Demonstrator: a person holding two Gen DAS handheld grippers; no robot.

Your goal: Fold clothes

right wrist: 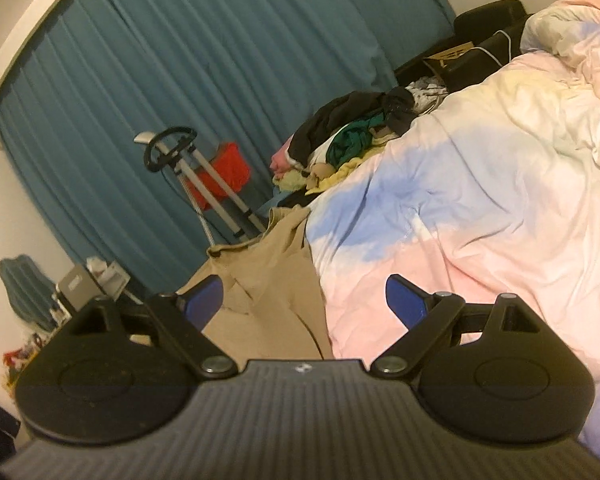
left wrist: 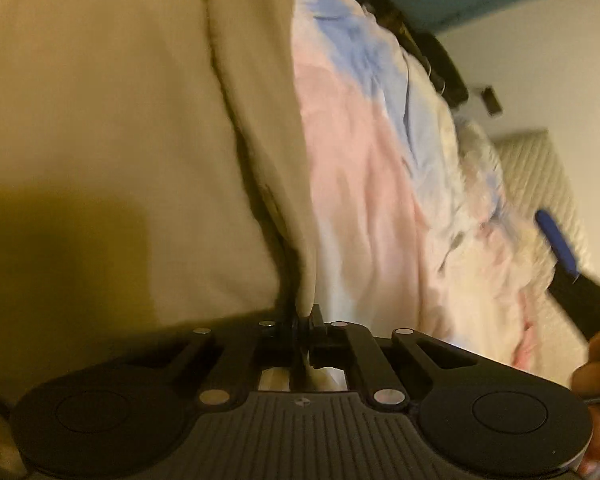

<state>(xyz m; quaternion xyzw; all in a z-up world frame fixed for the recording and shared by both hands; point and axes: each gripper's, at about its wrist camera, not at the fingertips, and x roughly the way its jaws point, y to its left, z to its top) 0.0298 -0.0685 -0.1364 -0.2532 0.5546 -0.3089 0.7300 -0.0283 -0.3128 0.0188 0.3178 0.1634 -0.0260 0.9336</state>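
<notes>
The left tongs point(left wrist: 303, 322) clench an edge of the tan cloth garment point(left wrist: 120, 120), which lies on the bed's pink-and-blue duvet point(right wrist: 480, 200). The right tongs point(right wrist: 304, 300) hang released above it.

No text seems readable in either view.

Your bed point(right wrist: 540, 208) is covered by a rumpled pastel duvet point(right wrist: 440, 200) in pink, blue and cream. On it, a tan garment point(right wrist: 276, 280) lies at 7 o'clock, and a heap of mixed clothes point(right wrist: 348, 136) sits at 11 o'clock.
</notes>
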